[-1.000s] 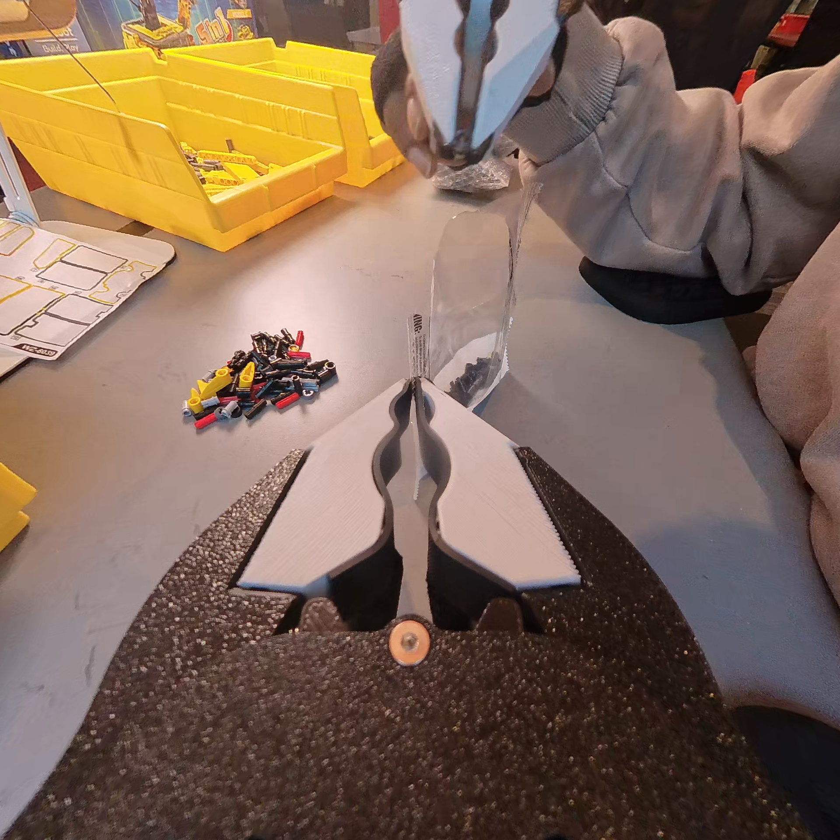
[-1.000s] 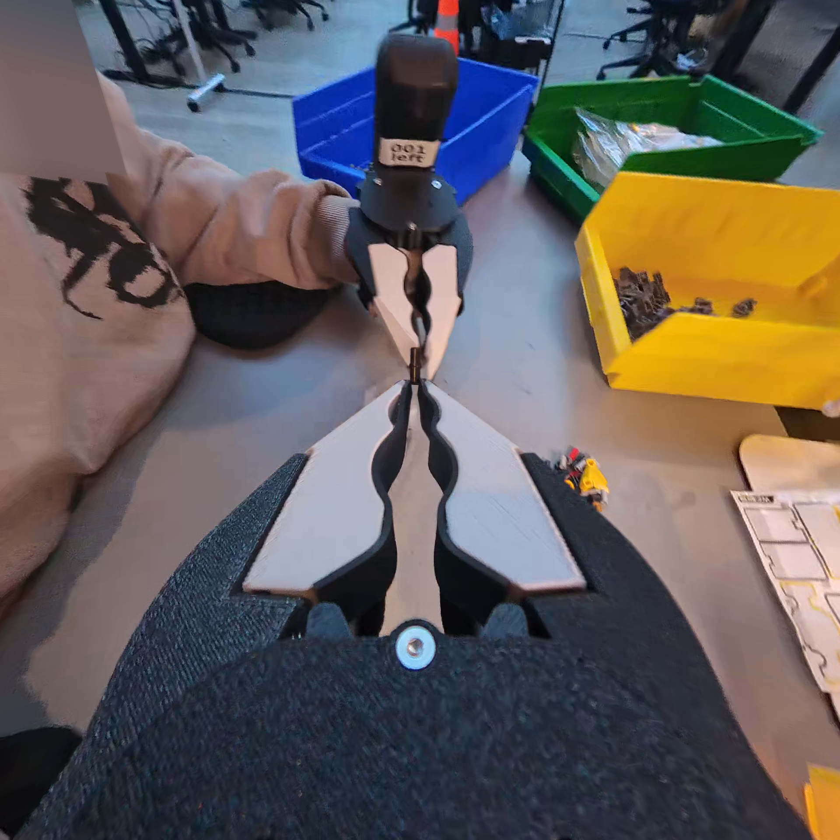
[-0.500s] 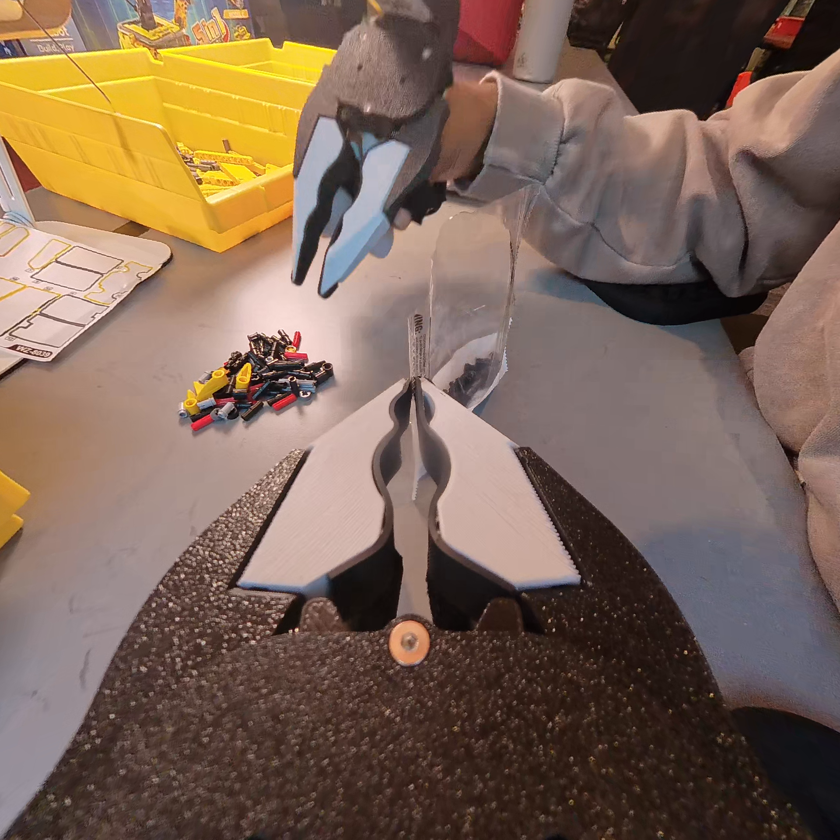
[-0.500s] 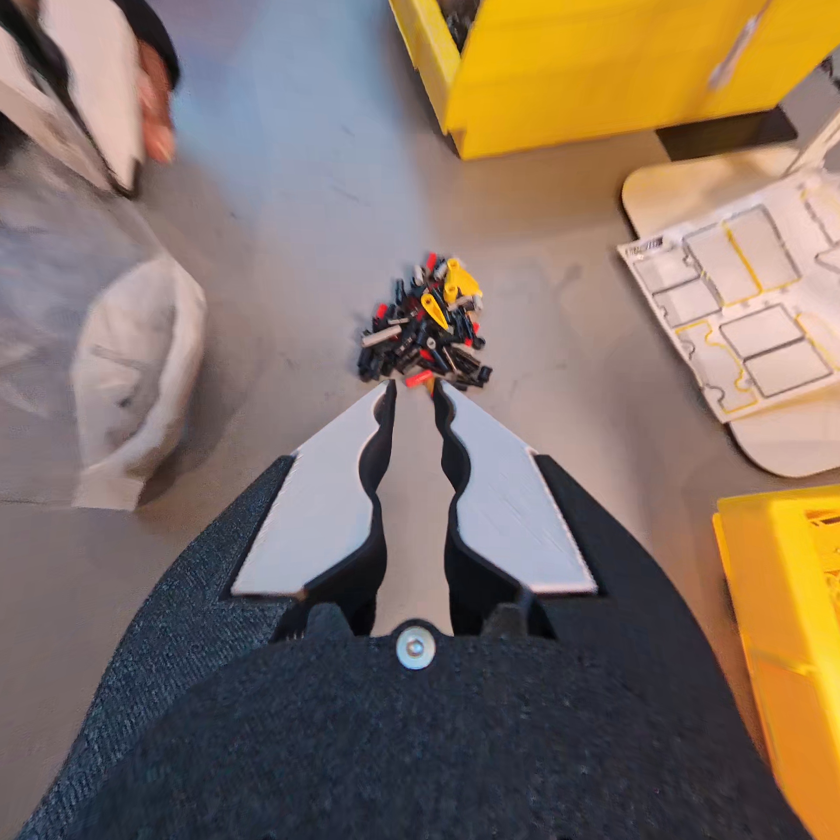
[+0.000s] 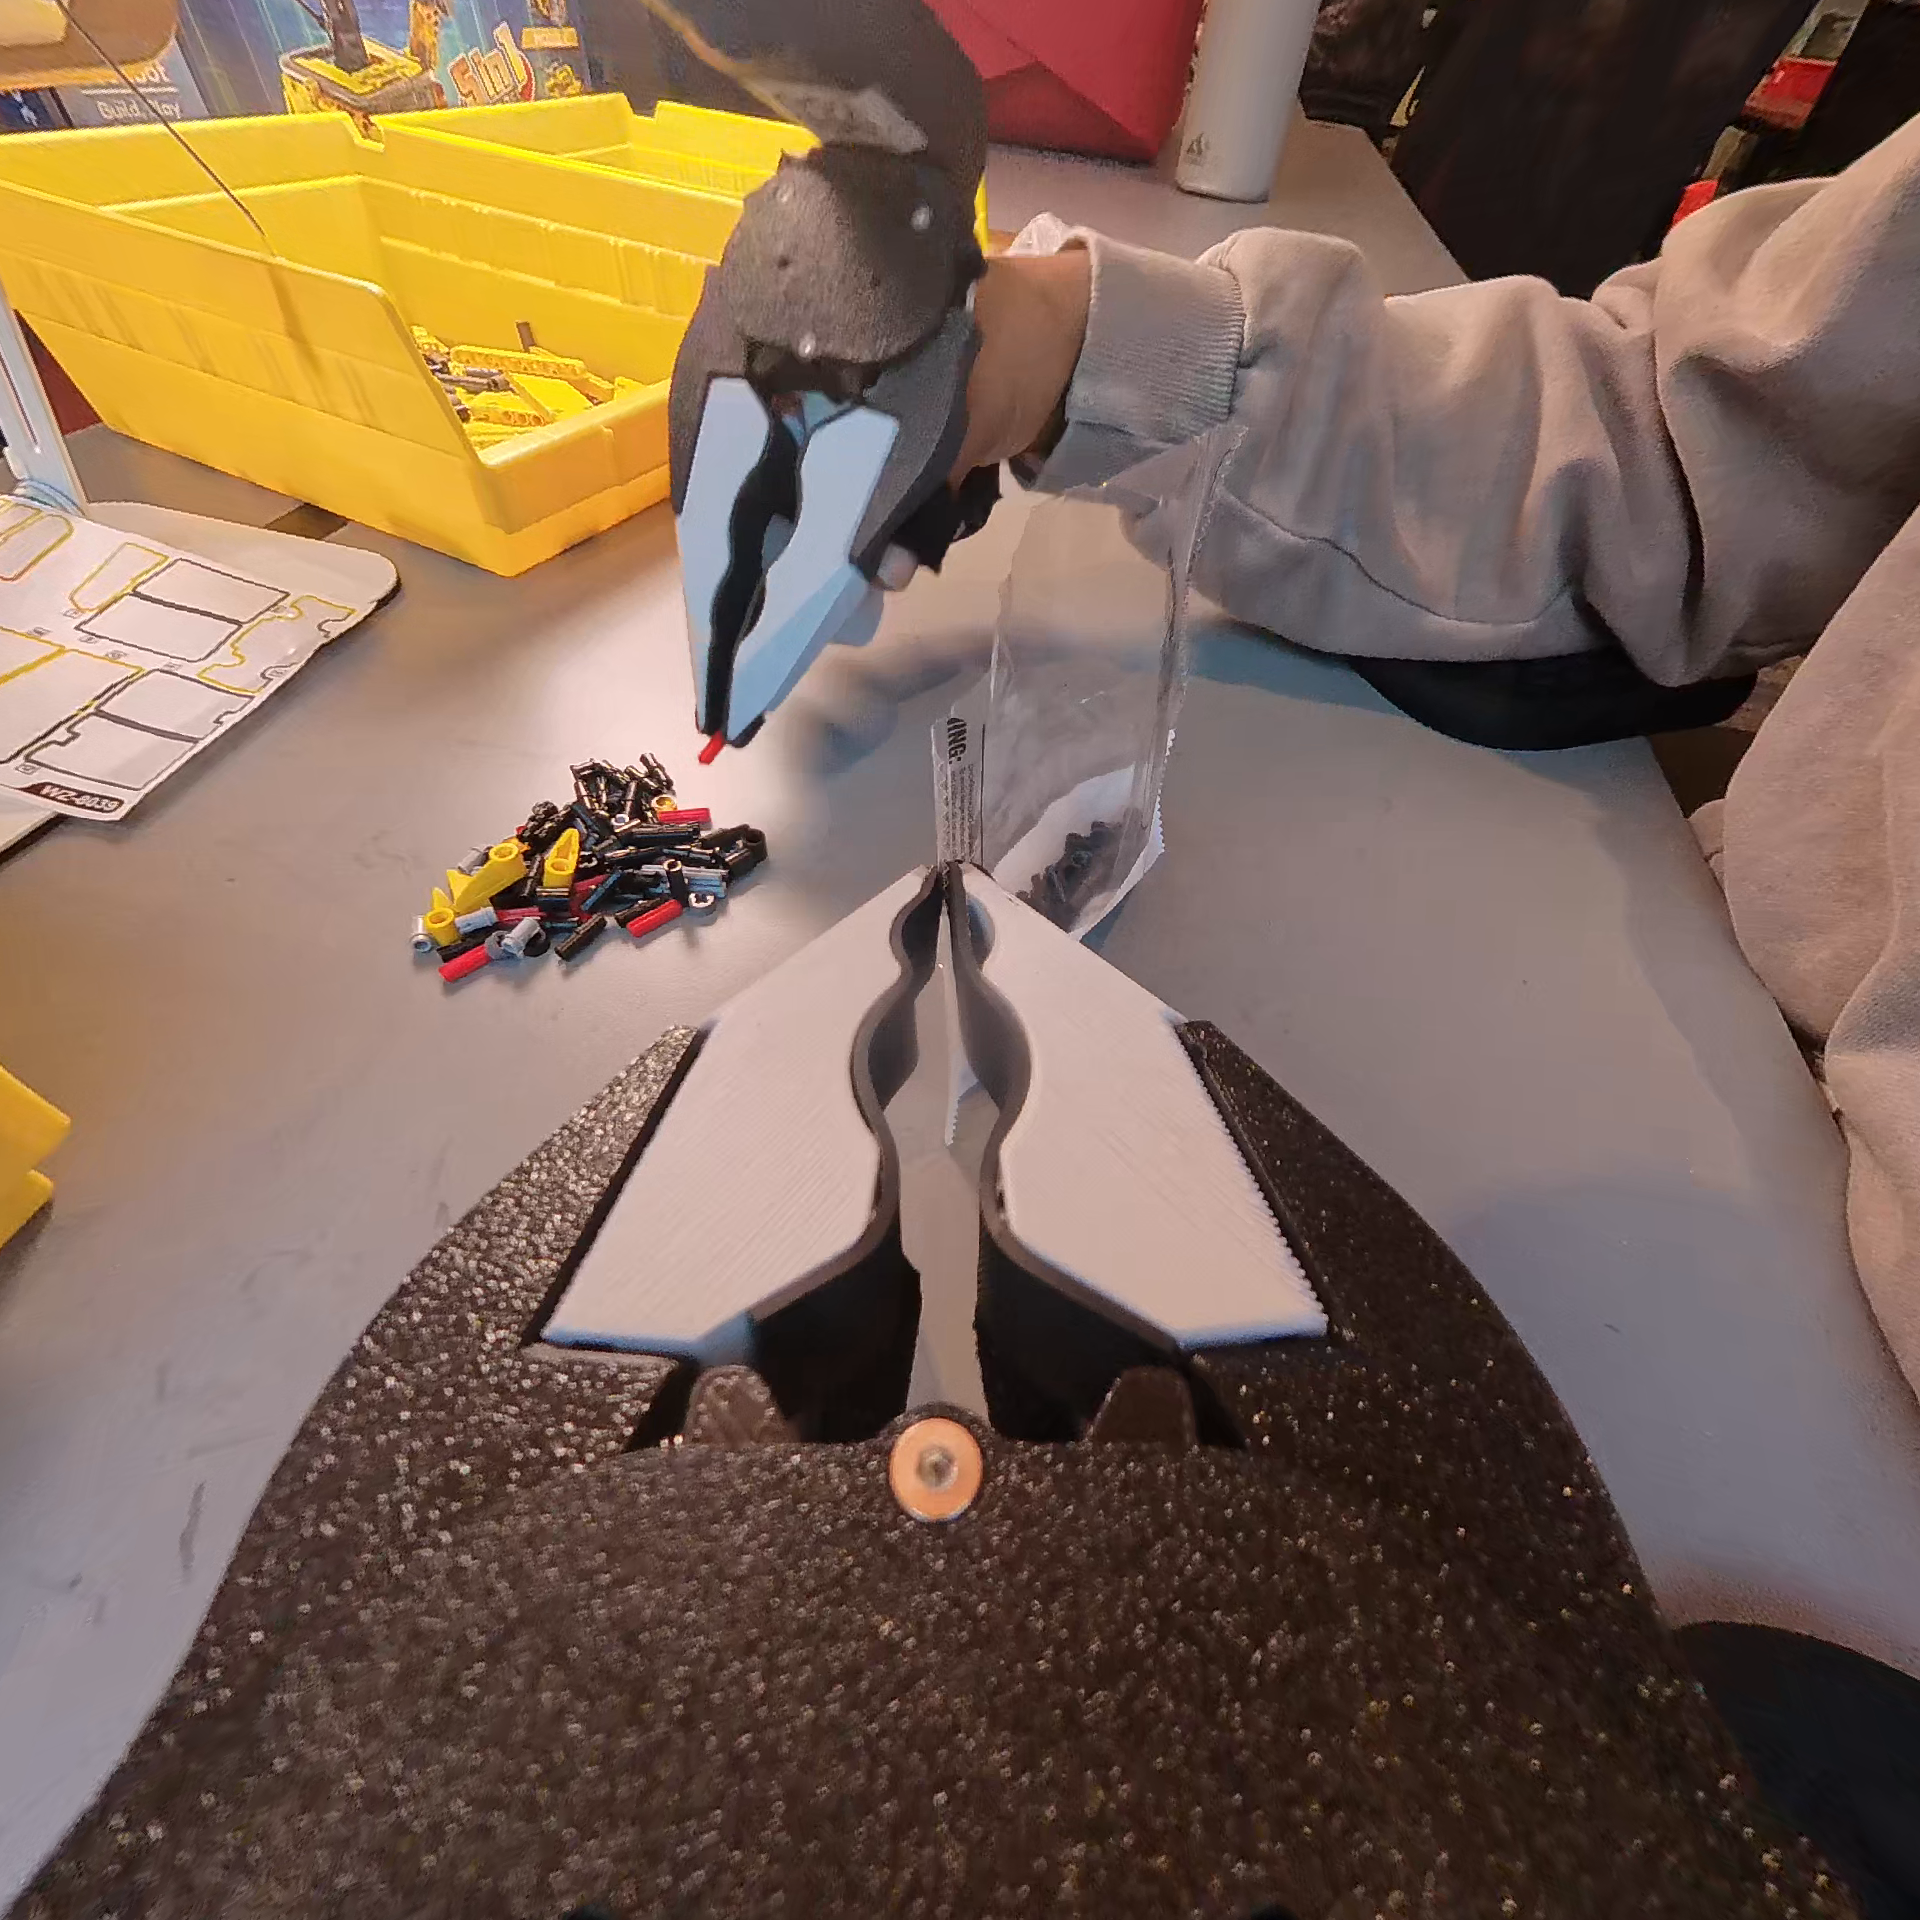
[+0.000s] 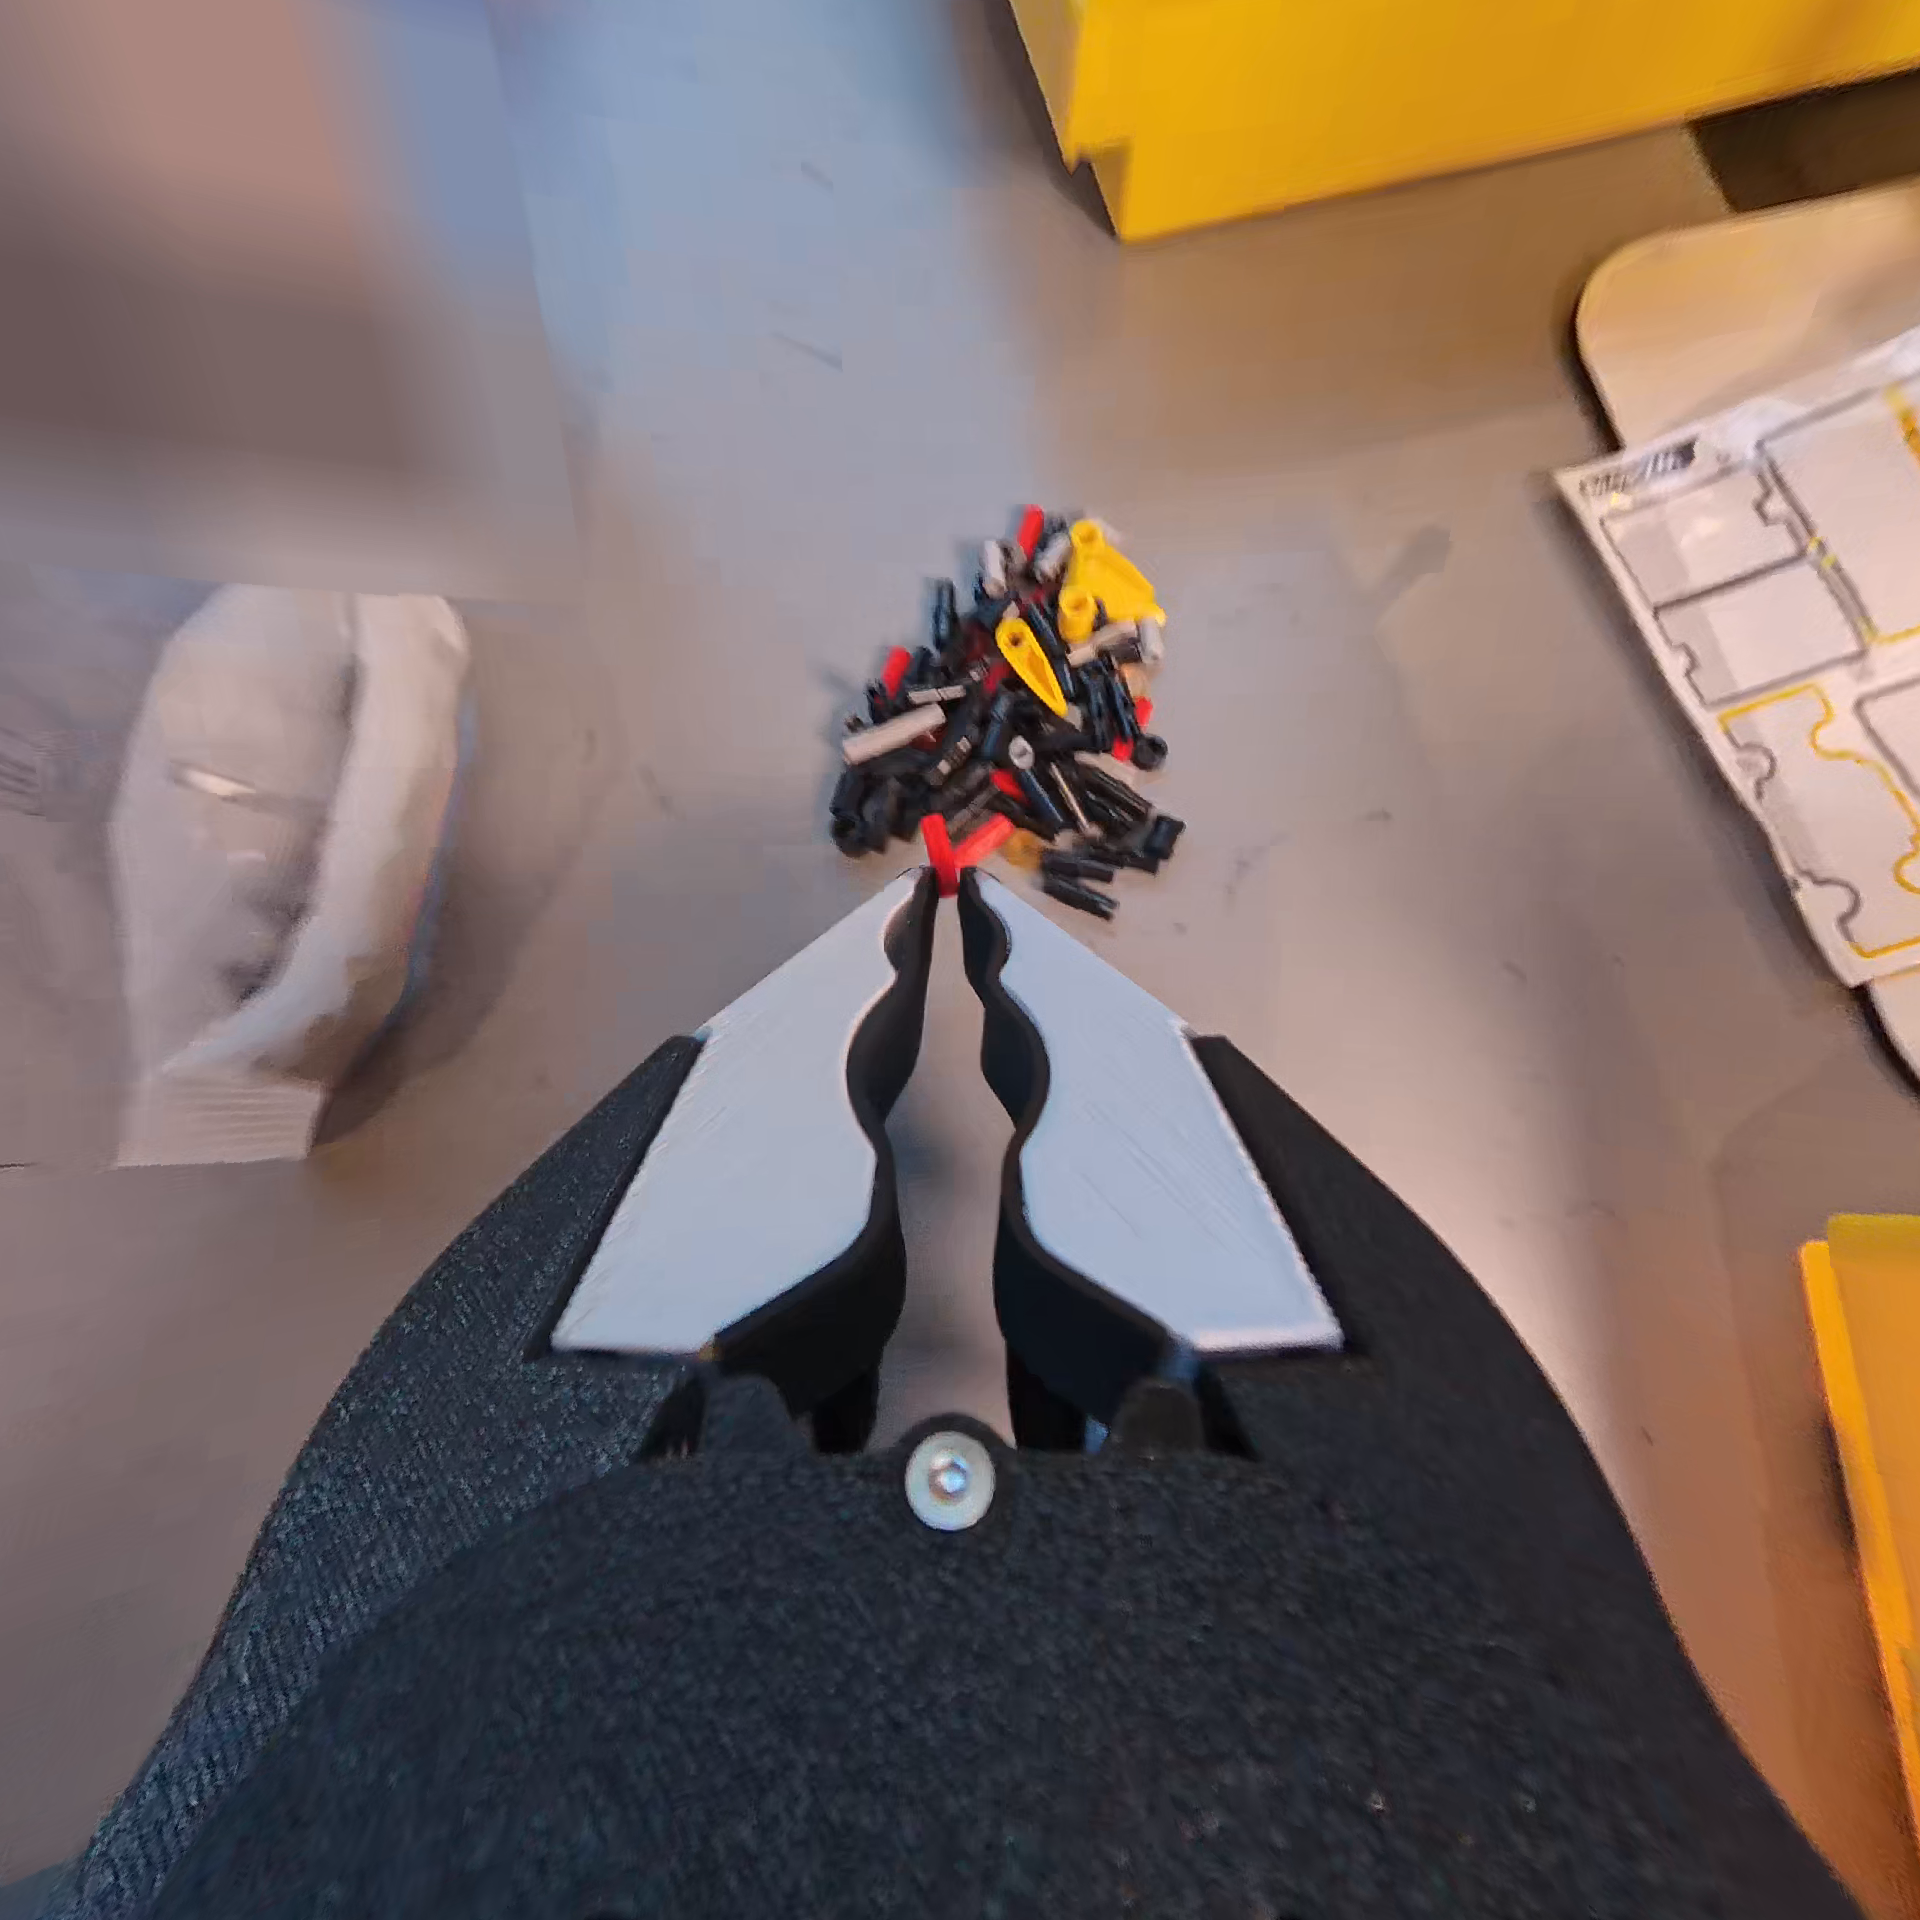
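The left gripper (image 5: 948,873) is clenched on the edge of a clear plastic bag (image 5: 1081,707) with small dark pieces at its bottom — centre frame. The right gripper (image 6: 943,883) pinches a small red plastic peg (image 6: 940,842) just above a heap of black, red and yellow building pieces (image 6: 1013,717) on the grey table (image 6: 1351,831) — mid-frame.

Glossy clear plastic bag (image 5: 1081,675), matt grey tabletop (image 5: 312,1091), shiny plastic pieces (image 5: 592,862), printed paper sheet (image 5: 135,634).

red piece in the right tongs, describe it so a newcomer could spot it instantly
On the grey table, find the pile of small parts in front of the yellow bin. Above its far edge hang the right tongs, pinching the small red peg; it is the only piece off the table.
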### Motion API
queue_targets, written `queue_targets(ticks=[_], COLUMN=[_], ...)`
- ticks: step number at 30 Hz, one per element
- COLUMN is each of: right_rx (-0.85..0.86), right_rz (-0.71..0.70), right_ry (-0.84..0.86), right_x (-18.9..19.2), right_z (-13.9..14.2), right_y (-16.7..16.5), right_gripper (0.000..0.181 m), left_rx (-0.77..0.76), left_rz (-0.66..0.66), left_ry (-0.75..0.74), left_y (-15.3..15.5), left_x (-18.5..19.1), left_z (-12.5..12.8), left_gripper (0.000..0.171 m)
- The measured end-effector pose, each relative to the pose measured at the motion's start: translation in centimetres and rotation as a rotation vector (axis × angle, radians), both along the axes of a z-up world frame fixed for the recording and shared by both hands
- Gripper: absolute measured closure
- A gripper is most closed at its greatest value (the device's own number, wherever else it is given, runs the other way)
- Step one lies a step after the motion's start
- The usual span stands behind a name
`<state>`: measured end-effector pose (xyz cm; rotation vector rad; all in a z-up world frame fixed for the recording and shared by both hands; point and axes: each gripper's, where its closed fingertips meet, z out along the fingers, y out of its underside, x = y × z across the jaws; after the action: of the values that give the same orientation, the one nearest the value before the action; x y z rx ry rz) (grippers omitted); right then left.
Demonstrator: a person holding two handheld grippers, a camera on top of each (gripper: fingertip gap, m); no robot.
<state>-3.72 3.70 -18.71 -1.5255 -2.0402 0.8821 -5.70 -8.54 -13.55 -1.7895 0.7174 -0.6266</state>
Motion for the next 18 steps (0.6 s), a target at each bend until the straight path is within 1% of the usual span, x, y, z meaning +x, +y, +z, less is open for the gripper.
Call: queue_targets(ticks=[2,4,5,6,7,9,11,13,14,16,17,18], right_rx=[-0.05,-0.102,-0.114,-0.115,-0.1,-0.05,-0.022,-0.04,-0.06,-0.09,-0.088,-0.058], right_rz=[0.048,0.128,0.17,0.209,0.234,0.27,0.29,0.287,0.263,0.17,0.104,0.03], right_ry=[0.119,0.233,0.268,0.278,0.266,0.224,0.192,0.207,0.226,0.268,0.273,0.26], right_x=[-0.2,-0.1,0.1,0.3,0.5,0.9,1.1,1.0,0.8,0.1,-0.2,-0.5], right_z=[4.0,8.5,10.3,11.4,11.9,11.7,11.2,11.3,11.6,11.9,11.5,10.4], right_y=[-1.9,-4.8,-6.3,-7.7,-8.8,-10.2,-10.8,-10.7,-10.2,-7.9,-6.1,-3.9], right_gripper=[0.178,0.177,0.177,0.177,0.177,0.177,0.177,0.17,0.168,0.168,0.168,0.167], left_rx=[0.001,0.0,0.0,0.0,0.001,0.002,0.002,0.003,0.003,0.004,0.003,0.002], left_rz=[0.0,-0.001,-0.002,-0.002,-0.002,-0.003,-0.003,-0.003,-0.003,-0.003,-0.002,-0.002], left_ry=[0.003,0.002,0.002,0.002,0.004,0.007,0.01,0.011,0.011,0.013,0.012,0.011], left_y=[0.0,0.0,0.0,0.0,0.0,0.0,0.0,-0.1,-0.1,-0.1,-0.1,-0.1], left_x=[0.0,0.0,0.0,0.0,0.0,0.0,0.0,0.0,0.0,0.1,0.1,0.1], left_z=[0.0,0.0,0.0,0.0,0.0,0.0,0.0,0.0,0.0,0.0,0.0,0.0], left_gripper=[0.171,0.171,0.171,0.171,0.171,0.171,0.171,0.171,0.171,0.171,0.171,0.171])
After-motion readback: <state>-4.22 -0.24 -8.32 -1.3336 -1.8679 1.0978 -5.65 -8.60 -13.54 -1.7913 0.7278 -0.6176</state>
